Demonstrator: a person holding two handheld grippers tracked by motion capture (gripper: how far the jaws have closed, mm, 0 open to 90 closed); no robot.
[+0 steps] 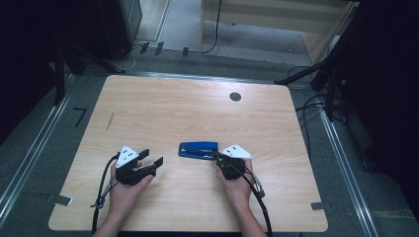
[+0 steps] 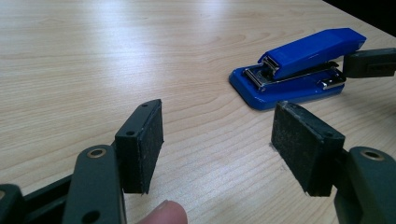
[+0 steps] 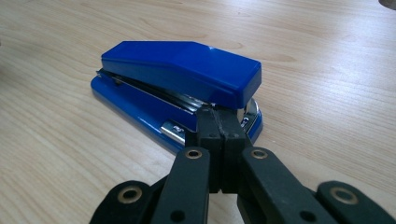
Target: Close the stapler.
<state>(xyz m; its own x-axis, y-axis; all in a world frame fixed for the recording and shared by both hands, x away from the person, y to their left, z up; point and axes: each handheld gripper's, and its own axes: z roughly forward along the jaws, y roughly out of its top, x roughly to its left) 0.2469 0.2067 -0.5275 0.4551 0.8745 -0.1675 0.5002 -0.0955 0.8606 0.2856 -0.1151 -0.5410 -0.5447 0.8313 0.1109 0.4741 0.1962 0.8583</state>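
Stapler [image 1: 198, 149] near table [image 1: 148, 108] front edge: likely stiff, heavyish, slick plastic; grab across its sides. Right gripper [image 3: 218, 122] pinched closed, empty, at its mouth end; left gripper [image 2: 224, 140] wide, empty.

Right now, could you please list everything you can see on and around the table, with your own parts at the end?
stapler: one, blue with metal parts, lying near the middle of the table, just left of the right gripper.
table: one, light wood, with a dark round hole near its far edge.
cables: several, black, on the floor to the right of the table.
left gripper: one, black, fingers apart with nothing between them, left of the stapler.
right gripper: one, black, fingers together, tips at the stapler's near end.
hands: two, each holding a gripper at the near edge.
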